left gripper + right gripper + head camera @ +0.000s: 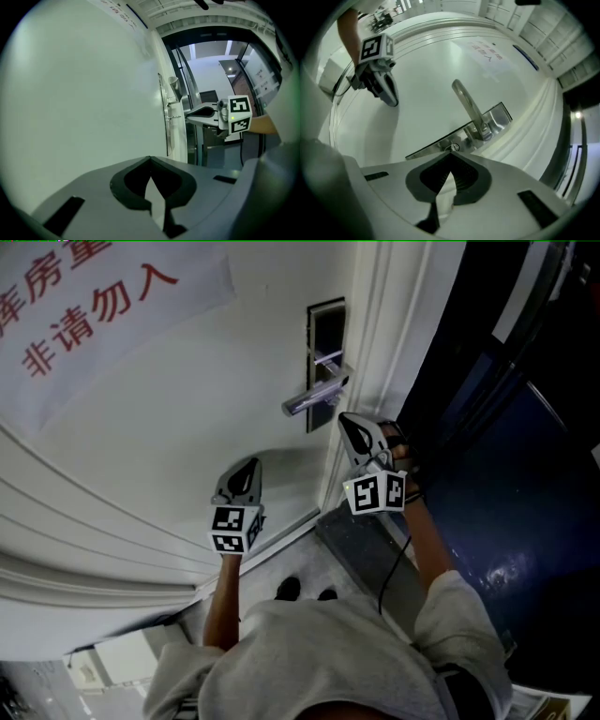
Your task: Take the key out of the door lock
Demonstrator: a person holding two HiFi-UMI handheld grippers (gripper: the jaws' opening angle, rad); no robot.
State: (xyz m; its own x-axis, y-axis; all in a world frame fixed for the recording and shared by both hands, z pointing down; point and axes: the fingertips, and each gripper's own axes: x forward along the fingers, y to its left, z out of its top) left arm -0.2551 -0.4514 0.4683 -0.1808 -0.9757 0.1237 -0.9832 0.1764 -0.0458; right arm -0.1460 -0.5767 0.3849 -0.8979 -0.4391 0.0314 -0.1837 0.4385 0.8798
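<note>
White panelled door (169, 437) across most of the head view, dark blue glossy floor (506, 512) beyond its edge at 3 o'clock. Right gripper (450, 154), grey and two-jawed, shut: dark ribbed pads pressed fully together, tips right at a small round silvery lock cylinder (453, 147) near the 7 o'clock end of the long polished metal lock plate (499, 117). Key not separable from cylinder and jaw tips in any view; cannot tell whether pinched between the pads. At 1 o'clock from the tips, straight silver lever handle (466, 105), standing out from the plate and pointing toward 11 o'clock. Black-and-white marker cube (376, 492) at the rear of this gripper, bare hand (405, 463) on the gripper body at 2 o'clock of the cube. Left gripper (150, 160), same grey build, likewise closed tip to tip with nothing between the pads, aimed at plain door panel. In the head view, placed at 7 o'clock of the lock plate, well apart from the handle and from the other gripper, with its own marker cube toward 6 o'clock. Bare forearms running down to pale grey sleeves (309, 652) at 6 o'clock. White paper notice with red Chinese characters (84, 306) stuck on the door at 10 o'clock.
</note>
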